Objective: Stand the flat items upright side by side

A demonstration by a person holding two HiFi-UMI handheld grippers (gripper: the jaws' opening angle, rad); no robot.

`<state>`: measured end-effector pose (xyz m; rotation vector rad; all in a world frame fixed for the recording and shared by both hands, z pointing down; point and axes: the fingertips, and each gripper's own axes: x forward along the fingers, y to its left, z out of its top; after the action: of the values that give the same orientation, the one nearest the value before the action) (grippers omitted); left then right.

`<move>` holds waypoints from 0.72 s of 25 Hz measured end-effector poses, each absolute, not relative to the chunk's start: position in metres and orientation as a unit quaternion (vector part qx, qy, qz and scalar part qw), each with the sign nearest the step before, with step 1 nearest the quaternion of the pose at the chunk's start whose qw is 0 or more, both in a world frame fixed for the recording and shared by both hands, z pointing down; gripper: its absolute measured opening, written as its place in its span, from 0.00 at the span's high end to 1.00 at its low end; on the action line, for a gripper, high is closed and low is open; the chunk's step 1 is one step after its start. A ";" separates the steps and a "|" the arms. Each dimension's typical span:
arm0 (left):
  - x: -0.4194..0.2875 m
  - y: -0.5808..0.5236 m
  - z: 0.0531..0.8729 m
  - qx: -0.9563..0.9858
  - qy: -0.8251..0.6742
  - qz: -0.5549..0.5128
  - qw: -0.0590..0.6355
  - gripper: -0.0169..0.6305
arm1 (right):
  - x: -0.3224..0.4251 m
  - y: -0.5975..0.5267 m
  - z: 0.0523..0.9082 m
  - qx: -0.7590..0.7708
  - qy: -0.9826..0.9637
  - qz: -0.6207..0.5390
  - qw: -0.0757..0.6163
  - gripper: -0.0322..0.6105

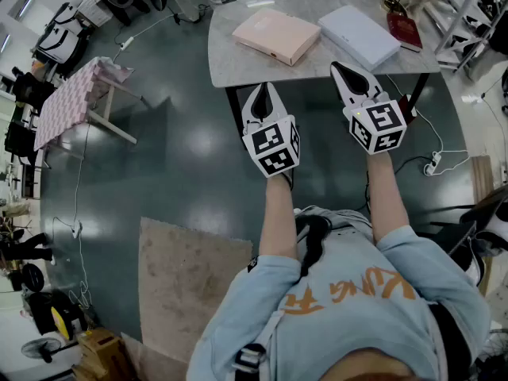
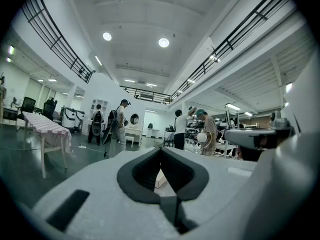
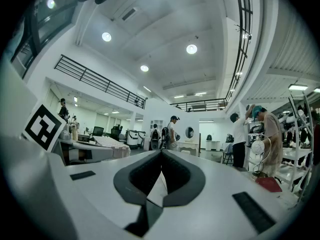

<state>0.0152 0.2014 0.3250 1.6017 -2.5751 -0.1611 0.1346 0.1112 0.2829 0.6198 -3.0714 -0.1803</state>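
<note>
Three flat items lie on the grey table [image 1: 238,63]: a pink box [image 1: 275,34] at the left, a white box [image 1: 359,36] in the middle and a red book [image 1: 405,30] at the far right. My left gripper [image 1: 264,86] is shut and empty, its tip just short of the table's near edge below the pink box. My right gripper [image 1: 337,67] is shut and empty, its tip over the near edge below the white box. In the left gripper view the jaws [image 2: 161,149] meet, with the pink box [image 2: 159,179] showing beyond them. The right gripper [image 3: 161,153] points at the white box [image 3: 159,189].
A small table with a pink checked cloth [image 1: 75,98] stands at the left on the dark floor. A beige rug [image 1: 186,280] lies near my feet. A power strip and cable [image 1: 435,163] lie at the right. People [image 2: 119,124] and shelves stand in the background.
</note>
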 end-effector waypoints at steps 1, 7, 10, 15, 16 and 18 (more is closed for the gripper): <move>0.016 0.199 0.324 0.527 -0.847 -0.053 0.052 0.95 | 0.135 0.110 0.283 0.196 -0.979 -0.060 0.003 0.95; 0.023 0.183 0.324 0.528 -0.845 -0.056 0.059 0.95 | 0.142 0.094 0.286 0.203 -0.978 -0.053 0.007 0.95; 0.024 0.179 0.325 0.524 -0.848 -0.059 0.061 0.95 | 0.150 0.085 0.287 0.207 -0.977 -0.050 0.007 0.95; 0.035 0.172 0.337 0.523 -0.847 -0.061 0.072 0.95 | 0.161 0.071 0.297 0.205 -0.978 -0.037 0.009 0.95; 0.035 0.171 0.340 0.522 -0.847 -0.062 0.076 0.95 | 0.161 0.069 0.299 0.204 -0.978 -0.035 0.011 0.95; 0.030 0.172 0.343 0.517 -0.850 -0.064 0.084 0.95 | 0.156 0.068 0.302 0.197 -0.980 -0.033 0.015 0.95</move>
<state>0.0297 0.1716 0.3431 1.5412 -2.5354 -0.1908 0.1564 0.0682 0.3018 0.6138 -3.0479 -0.1033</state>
